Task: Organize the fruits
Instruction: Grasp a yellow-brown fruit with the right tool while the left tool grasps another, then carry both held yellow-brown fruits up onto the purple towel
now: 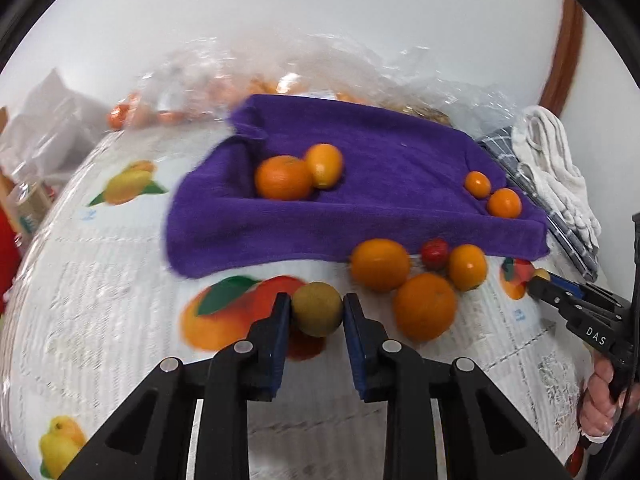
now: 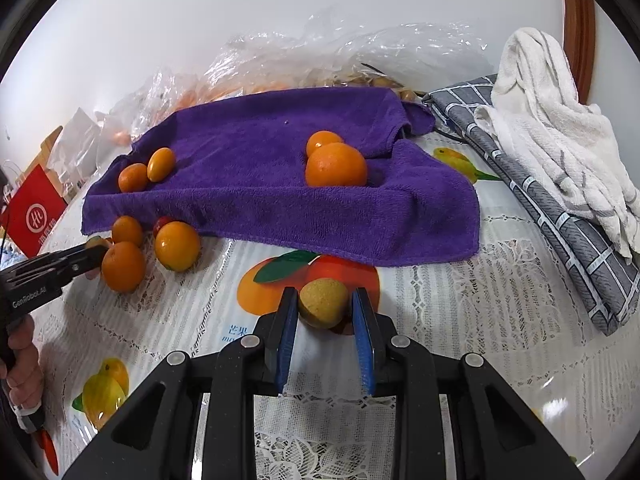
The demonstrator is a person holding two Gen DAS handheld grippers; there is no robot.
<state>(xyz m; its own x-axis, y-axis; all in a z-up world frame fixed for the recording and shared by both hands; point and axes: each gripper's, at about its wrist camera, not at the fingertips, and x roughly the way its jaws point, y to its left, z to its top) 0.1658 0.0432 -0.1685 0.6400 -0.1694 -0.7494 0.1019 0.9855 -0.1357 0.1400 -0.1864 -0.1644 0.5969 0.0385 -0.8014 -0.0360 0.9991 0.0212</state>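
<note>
The left gripper (image 1: 317, 312) clamps a brownish-green round fruit (image 1: 317, 309) just in front of the purple towel (image 1: 360, 184); the right gripper (image 2: 325, 308) pinches a similar yellow-brown fruit (image 2: 324, 303) before the towel's near edge. Loose oranges (image 1: 424, 306) and a red fruit (image 1: 435, 252) cluster against that edge, while two pairs of oranges (image 2: 336, 164) rest on the towel.

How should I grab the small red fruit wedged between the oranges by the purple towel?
Probably from above, pinching the top of the small red round fruit: round oranges crowd both sides and the purple terry towel lies behind, so only that is free.
</note>
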